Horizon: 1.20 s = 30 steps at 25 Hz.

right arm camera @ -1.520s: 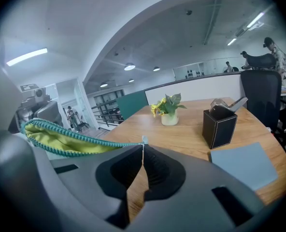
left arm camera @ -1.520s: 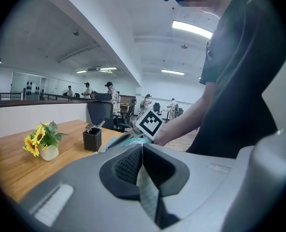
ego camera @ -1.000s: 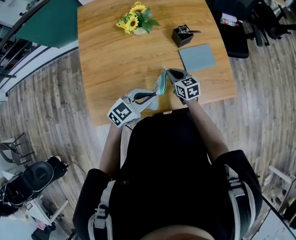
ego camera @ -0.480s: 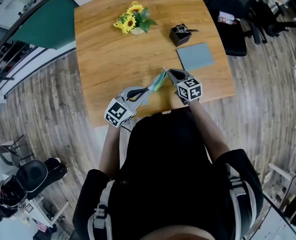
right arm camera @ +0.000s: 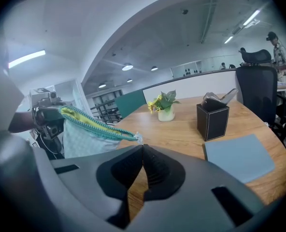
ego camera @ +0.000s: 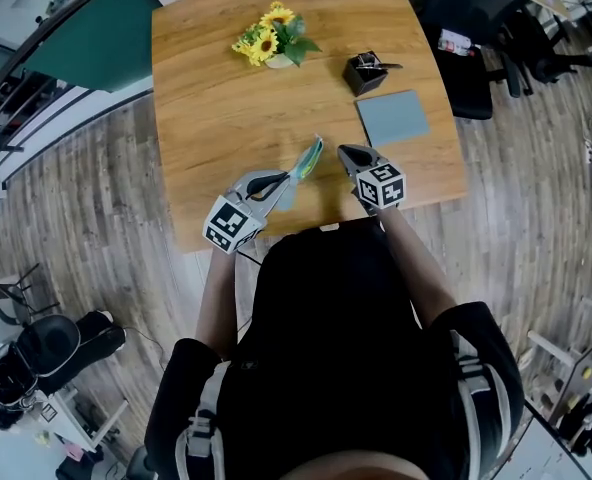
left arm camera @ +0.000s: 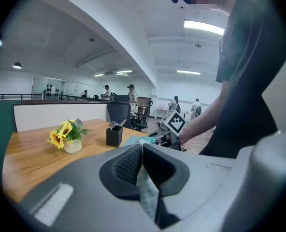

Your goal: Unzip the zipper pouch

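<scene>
**Desk:** Where is the zipper pouch [ego camera: 308, 158] in this one?

**Photographer:** Aloft over the near edge of the wooden table [ego camera: 216, 98]. It hangs from the left tool [ego camera: 288, 178], whose jaws are pressed onto a fold of its pale fabric. The teal zip runs along the top and yellow lining shows between the teeth, so the mouth looks at least partly open. How far open, I cannot tell.

**Desk:** And the right tool [ego camera: 348, 152]?

**Photographer:** Just beside the pouch but apart from it. Its jaws have just been closing and meet on nothing, with bare table showing below them. The small clear pull [right arm camera: 133, 138] sits free at the pouch end nearest it.

**Desk:** So what does the step ask for?

**Photographer:** In my judgement, a clean pinch on that pull alone, not on the cloth. Then a draw straight along the teeth, with the left tool holding the fabric taut and steady. The pull is tiny and the pouch dangles, so a slanted tug could jam the slider or slip the fabric from the left jaws
</scene>
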### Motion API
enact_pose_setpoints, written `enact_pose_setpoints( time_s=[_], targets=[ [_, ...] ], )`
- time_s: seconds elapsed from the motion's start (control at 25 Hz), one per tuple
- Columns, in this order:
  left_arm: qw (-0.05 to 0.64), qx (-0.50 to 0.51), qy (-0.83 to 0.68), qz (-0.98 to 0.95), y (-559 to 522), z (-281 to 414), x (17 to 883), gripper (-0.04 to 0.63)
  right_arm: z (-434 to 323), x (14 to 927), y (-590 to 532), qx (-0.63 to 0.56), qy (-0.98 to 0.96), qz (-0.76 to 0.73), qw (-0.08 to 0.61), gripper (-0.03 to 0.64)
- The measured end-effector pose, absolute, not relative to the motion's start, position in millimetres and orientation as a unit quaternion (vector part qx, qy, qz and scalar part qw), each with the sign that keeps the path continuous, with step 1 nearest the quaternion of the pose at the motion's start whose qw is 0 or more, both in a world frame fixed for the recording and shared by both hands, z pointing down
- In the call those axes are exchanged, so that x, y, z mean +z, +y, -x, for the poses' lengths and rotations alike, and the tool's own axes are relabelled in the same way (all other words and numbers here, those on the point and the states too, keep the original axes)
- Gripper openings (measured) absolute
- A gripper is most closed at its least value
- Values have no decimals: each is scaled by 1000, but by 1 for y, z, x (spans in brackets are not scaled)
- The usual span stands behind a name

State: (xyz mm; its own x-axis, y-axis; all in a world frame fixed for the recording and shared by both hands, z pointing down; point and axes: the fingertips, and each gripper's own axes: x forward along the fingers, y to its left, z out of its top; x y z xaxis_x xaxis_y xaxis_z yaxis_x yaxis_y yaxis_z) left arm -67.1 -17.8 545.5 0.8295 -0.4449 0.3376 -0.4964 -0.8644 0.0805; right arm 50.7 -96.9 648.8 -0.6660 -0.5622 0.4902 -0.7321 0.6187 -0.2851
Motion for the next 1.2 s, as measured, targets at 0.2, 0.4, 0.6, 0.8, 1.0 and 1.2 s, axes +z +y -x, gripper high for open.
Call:
enact_pose_setpoints(
  time_s=[0.2,0.4,0.6,0.8,1.0,1.2],
  targets=[
    [88,149,-264,-949,-22,79,549,9,-41,648,-90,218,-891,-347,195,2],
    [85,153,-288,-941,-27,92,548,10,-32,646,-80,203,-901,-324,205,2],
    [88,157,-312,-933,-31,106,550,9,-26,644,-75,199,-907,-310,205,2],
    [98,159,-334,-924,-34,117,556,9,-18,642,-78,194,-911,-302,203,2],
    [101,159,-341,-921,-36,123,556,10,-14,645,-78,191,-912,-297,211,2],
    [107,161,-347,-918,-38,132,561,11,-5,643,-80,190,-913,-293,210,2]
  ],
)
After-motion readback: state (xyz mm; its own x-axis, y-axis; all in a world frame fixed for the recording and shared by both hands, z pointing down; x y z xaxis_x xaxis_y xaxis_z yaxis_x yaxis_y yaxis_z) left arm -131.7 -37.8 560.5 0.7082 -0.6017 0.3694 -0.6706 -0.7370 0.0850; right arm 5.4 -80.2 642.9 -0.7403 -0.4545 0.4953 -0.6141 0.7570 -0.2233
